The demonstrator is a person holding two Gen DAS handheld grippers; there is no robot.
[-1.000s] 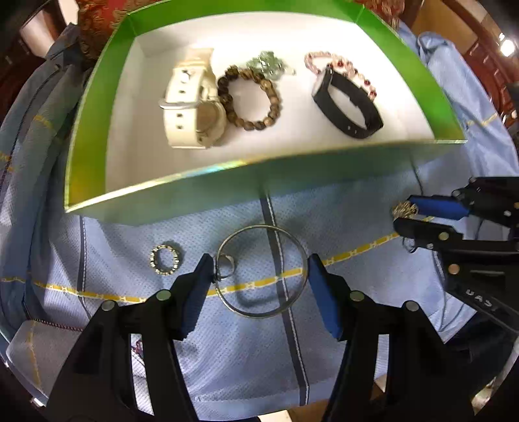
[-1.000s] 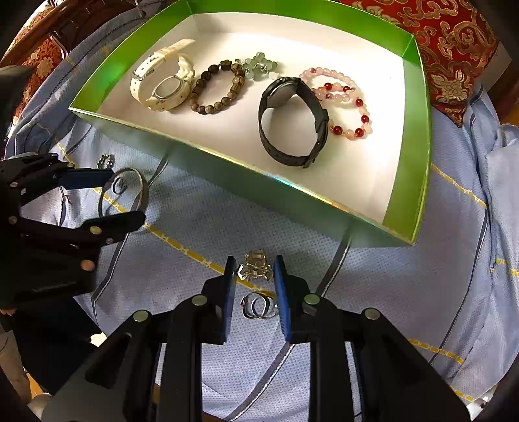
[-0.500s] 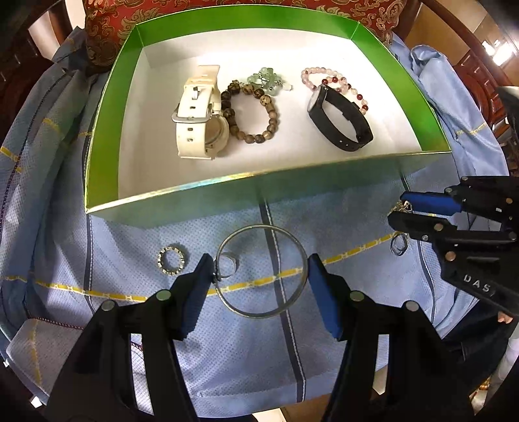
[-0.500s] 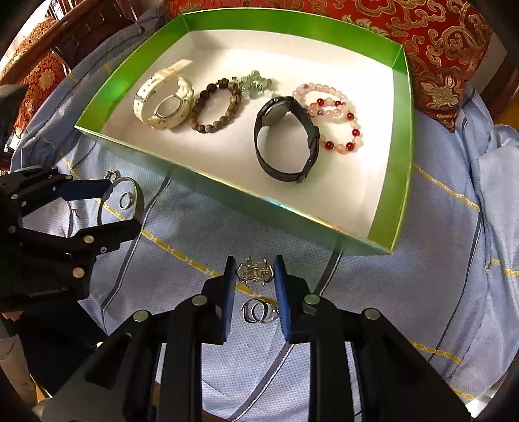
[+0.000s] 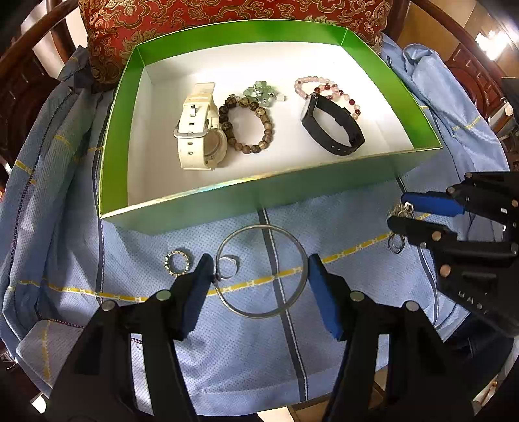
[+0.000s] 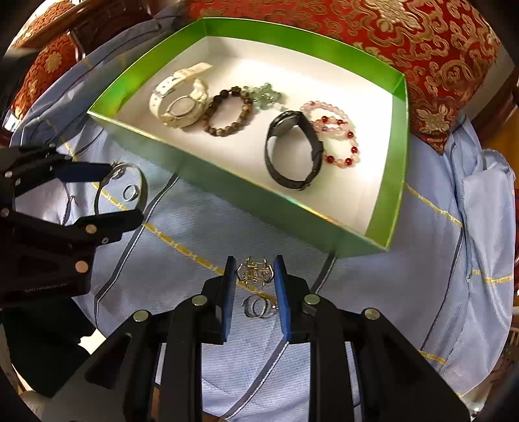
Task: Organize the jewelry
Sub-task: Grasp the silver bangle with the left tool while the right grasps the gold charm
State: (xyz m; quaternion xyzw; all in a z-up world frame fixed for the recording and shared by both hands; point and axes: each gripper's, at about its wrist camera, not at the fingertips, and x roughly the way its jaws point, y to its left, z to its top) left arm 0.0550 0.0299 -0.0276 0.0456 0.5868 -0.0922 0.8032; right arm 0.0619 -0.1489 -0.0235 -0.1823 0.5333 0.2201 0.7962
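A green box holds a white watch, a brown bead bracelet, a green bead piece, a black band and a pink bead bracelet. On the blue cloth, a silver bangle lies between the fingers of my open left gripper, with a small ring inside it and a studded ring to its left. My right gripper is open around a silver ornament, above a pair of linked rings.
A red and gold cushion lies behind the box. Dark wooden chair arms curve at both sides. The blue cloth drapes over the seat edge near me. My right gripper also shows at the right of the left wrist view.
Both views have drawn back, so the box sits farther off and more of the cushion shows. Both grippers keep their jewelry between open fingers.
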